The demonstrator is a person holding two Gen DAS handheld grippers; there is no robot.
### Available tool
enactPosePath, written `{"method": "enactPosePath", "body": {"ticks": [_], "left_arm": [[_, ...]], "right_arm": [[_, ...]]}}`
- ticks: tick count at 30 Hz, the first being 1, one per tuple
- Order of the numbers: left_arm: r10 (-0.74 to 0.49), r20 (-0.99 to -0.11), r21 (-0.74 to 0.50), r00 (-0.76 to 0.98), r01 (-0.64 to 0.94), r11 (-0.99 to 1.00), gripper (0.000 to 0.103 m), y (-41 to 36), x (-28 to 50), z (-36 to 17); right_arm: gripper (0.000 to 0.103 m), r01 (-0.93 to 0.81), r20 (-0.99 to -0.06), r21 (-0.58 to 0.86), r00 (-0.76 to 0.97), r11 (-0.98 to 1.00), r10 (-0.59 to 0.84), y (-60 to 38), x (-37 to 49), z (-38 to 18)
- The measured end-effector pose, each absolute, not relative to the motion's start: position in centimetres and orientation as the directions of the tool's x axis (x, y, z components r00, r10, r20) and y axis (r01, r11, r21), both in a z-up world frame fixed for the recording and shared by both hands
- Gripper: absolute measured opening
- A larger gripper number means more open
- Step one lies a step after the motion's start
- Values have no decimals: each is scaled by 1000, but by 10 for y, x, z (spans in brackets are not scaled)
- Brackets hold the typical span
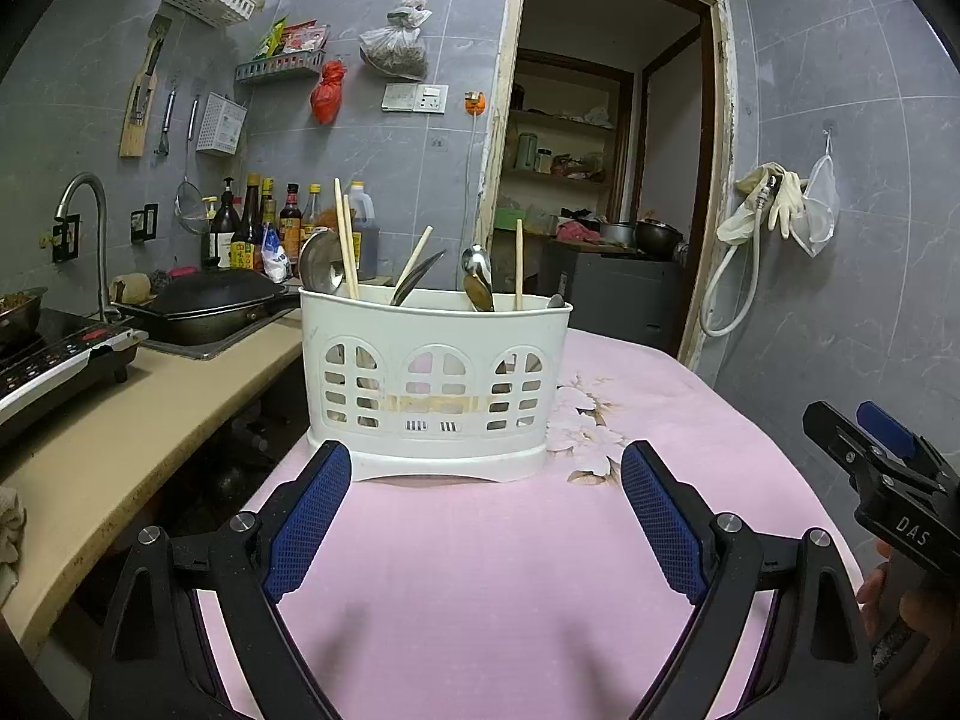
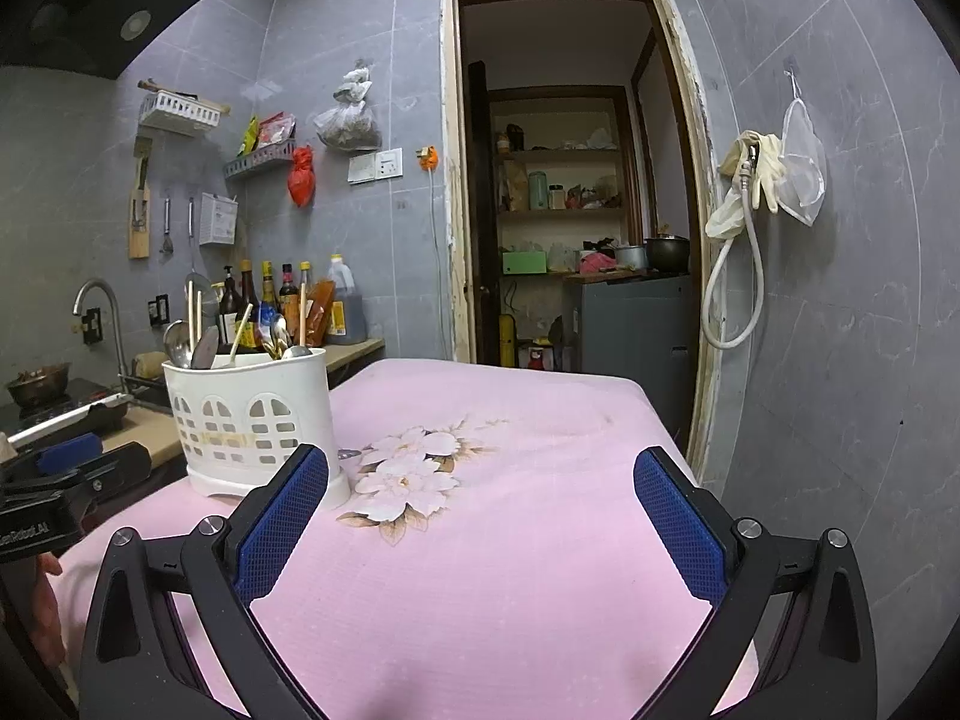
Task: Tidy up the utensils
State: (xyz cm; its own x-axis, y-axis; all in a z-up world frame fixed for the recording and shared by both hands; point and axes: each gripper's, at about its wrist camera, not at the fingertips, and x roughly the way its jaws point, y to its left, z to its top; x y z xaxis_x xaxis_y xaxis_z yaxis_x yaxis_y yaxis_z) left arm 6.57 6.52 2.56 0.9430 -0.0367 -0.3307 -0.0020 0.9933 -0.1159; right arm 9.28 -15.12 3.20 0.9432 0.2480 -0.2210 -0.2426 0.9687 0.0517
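A white plastic utensil caddy stands upright on the pink tablecloth. It holds several metal spoons and wooden chopsticks, all upright or leaning. My left gripper hovers just in front of the caddy, open and empty. In the right wrist view the caddy sits at the left, and my right gripper stands open and empty over the flower print. The other gripper shows at each view's edge, the right gripper and the left gripper.
A beige counter runs along the left with an induction hob, a black wok and sauce bottles. An open doorway lies behind the table. A hose and gloves hang on the right wall.
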Motion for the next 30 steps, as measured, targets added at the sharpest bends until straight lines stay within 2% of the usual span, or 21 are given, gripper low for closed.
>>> {"method": "enactPosePath", "body": {"ticks": [30], "left_arm": [[-41, -332, -123, 942, 0, 992, 88, 65, 65, 24]], "right_arm": [[103, -243, -221, 52, 943, 969, 248, -151, 93, 32]]}}
